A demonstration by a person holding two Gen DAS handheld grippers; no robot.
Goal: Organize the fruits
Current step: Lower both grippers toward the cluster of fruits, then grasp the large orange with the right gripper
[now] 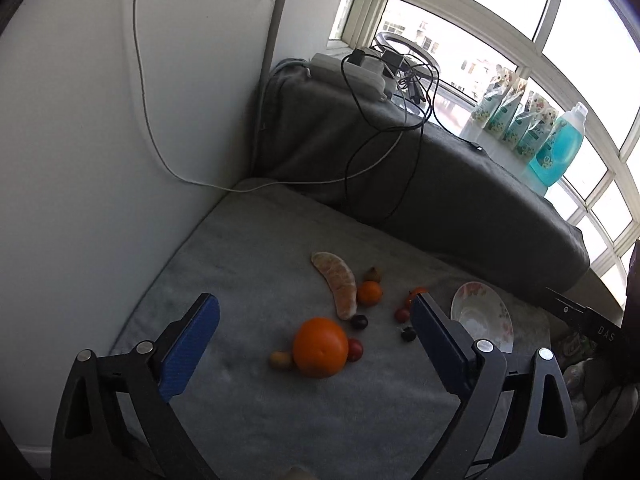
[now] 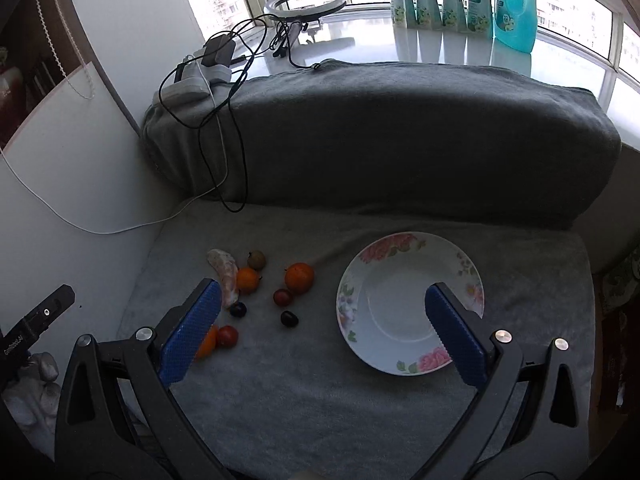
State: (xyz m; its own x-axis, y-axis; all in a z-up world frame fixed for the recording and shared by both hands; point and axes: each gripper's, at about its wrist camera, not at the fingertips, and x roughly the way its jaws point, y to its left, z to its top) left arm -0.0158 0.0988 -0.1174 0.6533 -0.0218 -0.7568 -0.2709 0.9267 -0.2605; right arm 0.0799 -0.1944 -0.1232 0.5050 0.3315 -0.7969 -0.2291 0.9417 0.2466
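Note:
Fruits lie on a grey cushion (image 1: 248, 248): a big orange (image 1: 320, 347), a peeled citrus segment (image 1: 338, 282), a small tangerine (image 1: 369, 293), dark and red cherry-sized fruits (image 1: 359, 321). A floral plate (image 2: 408, 302) lies empty to the right; it also shows in the left wrist view (image 1: 482, 316). My left gripper (image 1: 314, 318) is open above the big orange. My right gripper (image 2: 322, 306) is open above the cushion, between the fruits and the plate. In the right wrist view I see the tangerine (image 2: 247, 280), another small orange (image 2: 299, 277) and the segment (image 2: 226, 270).
A dark grey bolster (image 2: 400, 140) runs behind the cushion. Cables (image 1: 384, 136) and a power strip (image 2: 192, 80) lie at its left end. Blue detergent bottle (image 2: 514, 4) and pouches stand on the window sill. A white wall (image 1: 100, 140) borders the left.

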